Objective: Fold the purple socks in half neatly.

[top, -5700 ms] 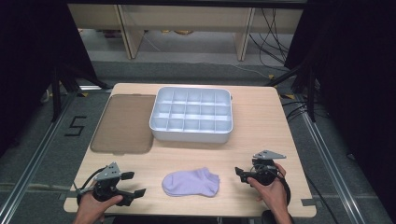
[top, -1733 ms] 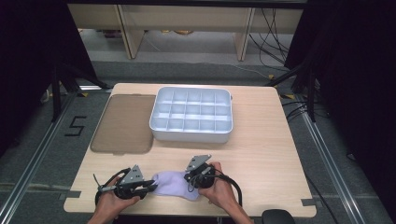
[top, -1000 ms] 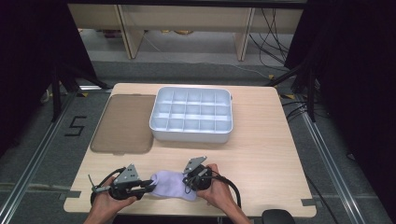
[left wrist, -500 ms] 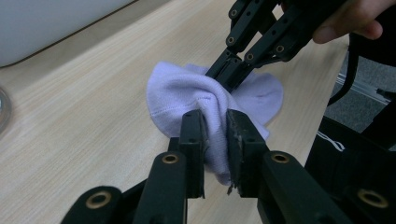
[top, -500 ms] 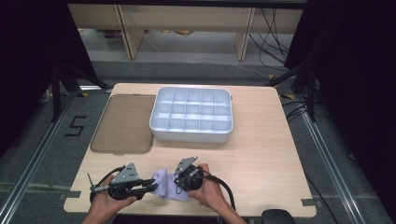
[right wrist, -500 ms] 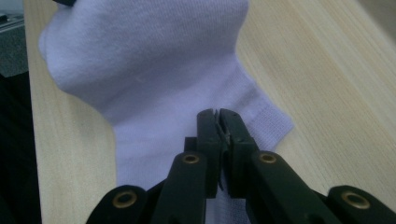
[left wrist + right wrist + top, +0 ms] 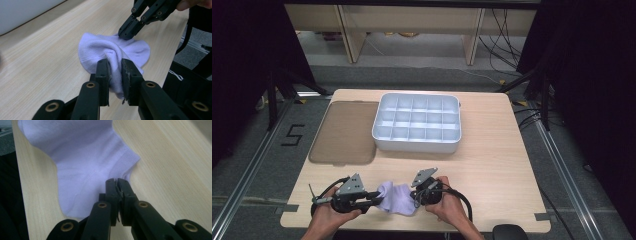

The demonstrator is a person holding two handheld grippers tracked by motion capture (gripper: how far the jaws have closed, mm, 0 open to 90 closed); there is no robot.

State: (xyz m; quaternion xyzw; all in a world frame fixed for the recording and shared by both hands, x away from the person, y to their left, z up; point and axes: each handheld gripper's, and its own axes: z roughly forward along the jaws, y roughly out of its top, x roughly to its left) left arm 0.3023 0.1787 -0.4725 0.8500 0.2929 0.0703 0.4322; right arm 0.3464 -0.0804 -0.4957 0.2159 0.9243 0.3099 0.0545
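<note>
A lavender sock (image 7: 396,199) lies bunched near the table's front edge, between both grippers. My left gripper (image 7: 376,198) is shut on a fold of the sock (image 7: 100,47); in the left gripper view its jaws (image 7: 115,63) pinch the raised fabric. My right gripper (image 7: 414,197) comes in from the other side and is shut on the sock's edge. The right gripper view shows its closed tips (image 7: 116,180) on the rim of the sock (image 7: 82,157). Its black tips (image 7: 125,33) also press on the sock's far side in the left gripper view.
A white tray (image 7: 417,143) with several compartments stands in the middle of the table. A flat brown translucent lid (image 7: 344,132) lies to its left. The wooden table's front edge (image 7: 412,229) runs just below the hands.
My right gripper has slid left toward the left gripper with the sock's end, and the sock has bunched up shorter. The left gripper has stayed in place.
</note>
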